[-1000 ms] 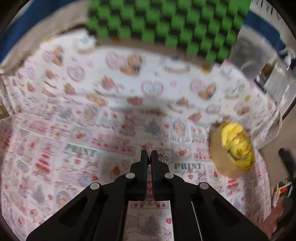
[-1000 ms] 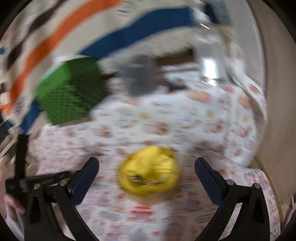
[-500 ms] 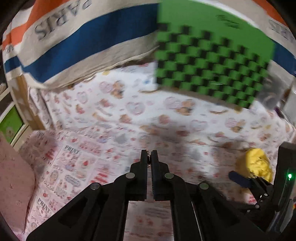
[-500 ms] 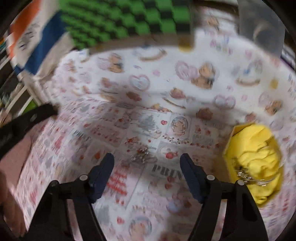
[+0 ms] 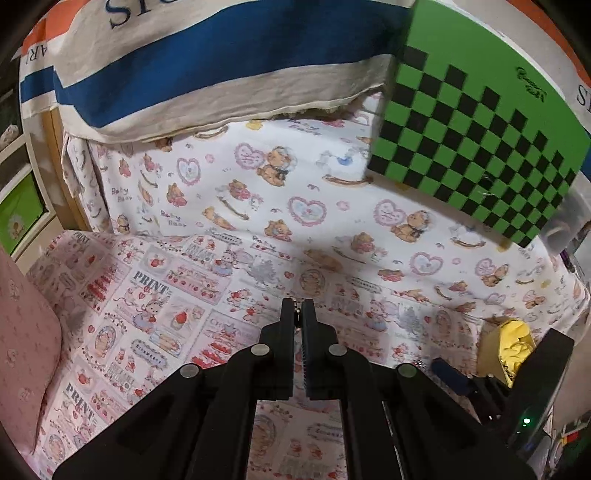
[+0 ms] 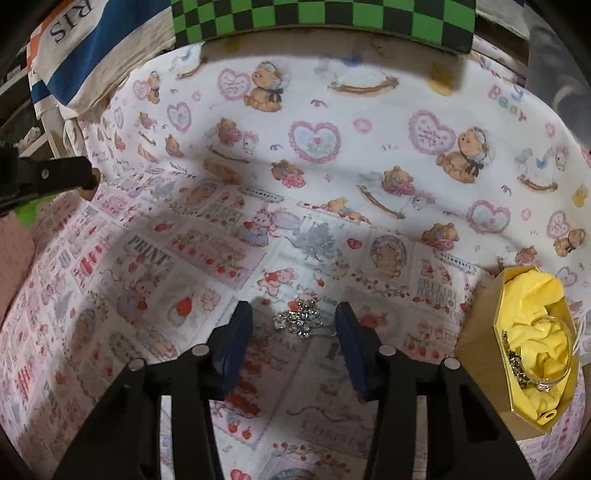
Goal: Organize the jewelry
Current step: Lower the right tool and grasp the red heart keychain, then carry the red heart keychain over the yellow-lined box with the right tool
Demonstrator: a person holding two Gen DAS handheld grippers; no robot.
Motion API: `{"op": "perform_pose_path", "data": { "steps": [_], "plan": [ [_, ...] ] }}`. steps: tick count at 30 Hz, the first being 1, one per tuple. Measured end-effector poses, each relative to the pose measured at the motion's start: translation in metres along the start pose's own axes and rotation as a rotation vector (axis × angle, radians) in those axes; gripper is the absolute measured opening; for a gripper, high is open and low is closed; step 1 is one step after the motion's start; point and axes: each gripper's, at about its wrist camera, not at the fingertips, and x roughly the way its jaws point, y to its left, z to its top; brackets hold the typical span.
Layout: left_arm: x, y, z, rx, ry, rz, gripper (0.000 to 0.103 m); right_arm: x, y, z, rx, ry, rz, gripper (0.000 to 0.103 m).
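A second ago our right gripper (image 6: 293,325) was wide open over the yellow box (image 6: 476,354); now we see it low over the sparkly jewelry (image 6: 299,323) on the printed cloth (image 6: 258,155), which looks like bedding, so we call it a bed and not a bench. Its jaws are closing, with the jewelry between the two blue pads (image 6: 236,339), but the pads do not touch it yet. We think this means we are about to pick up this piece and carry it to the box. Our left gripper (image 5: 298,308) has its jaws clenched tight with nothing in them, and it hangs over the cloth, off to the left of the other one. It has swung a bit too, so its view now shows the box far to the right. The jewelry is a small bumpy clump of clear shiny stones on silver metal, and it lies loose and flat. The box is brown card on the outside, with soft crumpled yellow cloth inside. A thin chain and a ring already rest in there. The bed cloth is soft, with bears, hearts and strawberries. Behind it stands a green and black checkered board (image 6: 321,14).
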Motion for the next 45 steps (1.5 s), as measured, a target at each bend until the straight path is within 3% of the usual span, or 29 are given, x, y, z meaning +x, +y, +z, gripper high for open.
{"op": "perform_pose_path", "data": {
  "steps": [8, 21, 29, 37, 43, 45],
  "plan": [
    [0.001, -0.008, -0.004, 0.023, -0.026, 0.069, 0.003, 0.003, -0.003, 0.003, 0.010, 0.005, 0.033, 0.037],
    [0.013, -0.007, -0.008, 0.026, -0.015, 0.104, 0.003, 0.004, -0.006, 0.007, 0.017, 0.004, 0.039, 0.010],
    [0.006, -0.001, -0.005, 0.014, -0.047, 0.105, 0.003, 0.000, -0.015, 0.005, 0.050, -0.010, 0.043, 0.003],
    [0.000, -0.003, -0.005, 0.016, -0.062, 0.088, 0.003, -0.021, -0.019, 0.005, 0.060, -0.098, 0.042, 0.003],
    [-0.013, -0.007, -0.004, 0.025, -0.101, 0.068, 0.003, -0.062, -0.034, 0.014, 0.112, -0.222, 0.085, 0.003],
    [-0.019, -0.007, -0.004, 0.023, -0.121, 0.054, 0.003, -0.077, -0.038, 0.020, 0.110, -0.262, 0.060, 0.003]
  ]
}}
